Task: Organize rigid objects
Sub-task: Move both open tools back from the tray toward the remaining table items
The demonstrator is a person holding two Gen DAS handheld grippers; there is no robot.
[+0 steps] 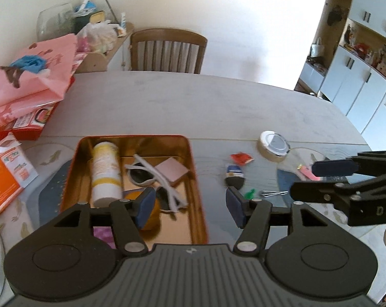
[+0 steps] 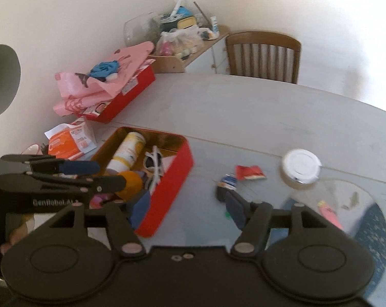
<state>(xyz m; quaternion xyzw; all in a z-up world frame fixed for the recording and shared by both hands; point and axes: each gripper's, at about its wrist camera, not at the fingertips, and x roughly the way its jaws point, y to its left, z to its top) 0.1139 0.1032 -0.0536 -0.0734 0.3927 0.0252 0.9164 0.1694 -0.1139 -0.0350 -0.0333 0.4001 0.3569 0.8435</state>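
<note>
hovering above the red tin, the left tool has its pads apart with nothing clamped between them; its left pad hangs over an orange ball inside the tin, its right pad past the tin's right wall. beside the ball in the tin lie a white-and-yellow tube, white sunglasses and a pink pad. the right tool is also apart and empty, over bare desk just right of the tin. beyond it, toward the desk's right edge, lie a red packet, a small blue-labelled item and a round white lid.
</note>
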